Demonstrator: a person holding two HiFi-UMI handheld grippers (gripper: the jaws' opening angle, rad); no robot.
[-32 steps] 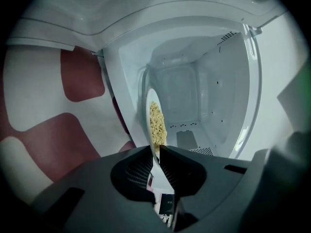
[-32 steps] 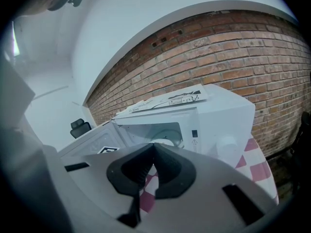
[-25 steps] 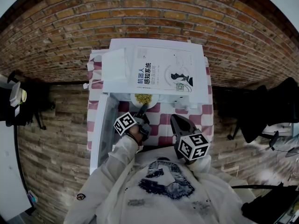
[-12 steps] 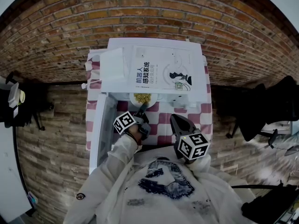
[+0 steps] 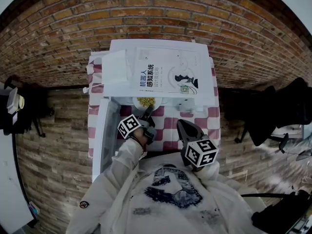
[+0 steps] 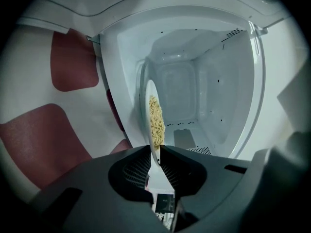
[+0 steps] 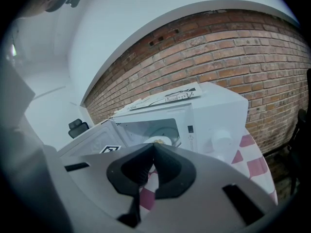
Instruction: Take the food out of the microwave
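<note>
**Left gripper clamped on the plate's rim at the microwave's mouth**

The left gripper (image 6: 156,152) has its jaws nearly together, pinching the near rim of a white plate (image 6: 149,89). The plate runs straight out from the fingertips. The food (image 6: 155,120), a yellow heap, lies on it just past the jaw tips. Beyond the food is the open white cavity of the microwave (image 6: 209,81). In the head view, the plate sits at the cavity's mouth, its far part under the roof. The open door (image 5: 104,130) stands out to the left of this gripper. A red-and-white checked cloth (image 6: 29,130) shows on that side too.

The right gripper (image 7: 154,147) is apart from the plate, to the right of the left one and farther back. Its jaws meet at the tips with nothing between them, and they point at the microwave's front.
</note>
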